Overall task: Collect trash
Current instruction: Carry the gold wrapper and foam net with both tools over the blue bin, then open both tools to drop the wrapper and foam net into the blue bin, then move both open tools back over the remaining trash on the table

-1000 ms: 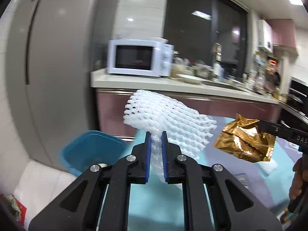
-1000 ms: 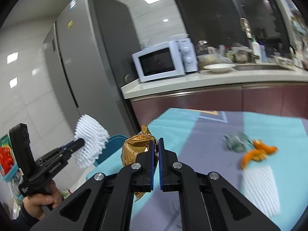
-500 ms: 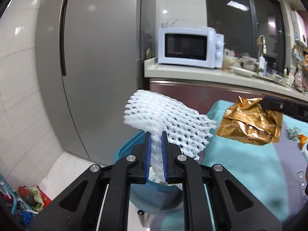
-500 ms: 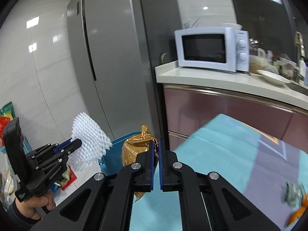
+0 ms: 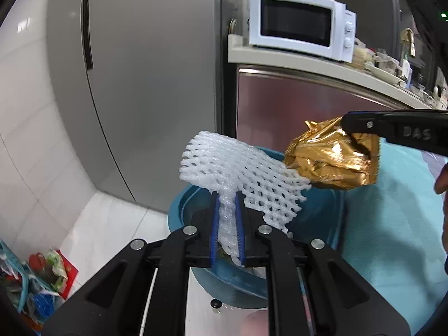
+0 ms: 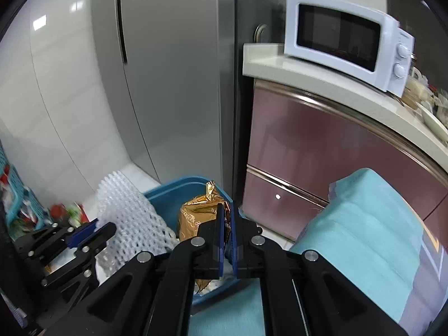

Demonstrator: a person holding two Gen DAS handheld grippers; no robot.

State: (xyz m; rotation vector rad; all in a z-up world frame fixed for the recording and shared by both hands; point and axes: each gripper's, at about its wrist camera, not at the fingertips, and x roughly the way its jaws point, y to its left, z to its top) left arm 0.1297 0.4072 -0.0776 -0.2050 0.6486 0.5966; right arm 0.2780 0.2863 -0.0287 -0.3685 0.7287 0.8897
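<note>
Pinching a waist of white foam fruit net, the left tool is closed on it above the blue bin. That net looks feather-light, springy and easily crushed, so a squeezed middle holds better than a loose edge. The right tool is clamped on one edge of a crumpled gold foil wrapper, which hangs over the same bin; foil is light, crackly and slick, so a folded seam is the safest place to grip. Both pieces should drop freely once released. Just beside the bin, at its right, runs the corner of the teal-covered surface. Beyond stand a grey refrigerator, maroon cabinets and a white microwave; the floor is pale tile.
</note>
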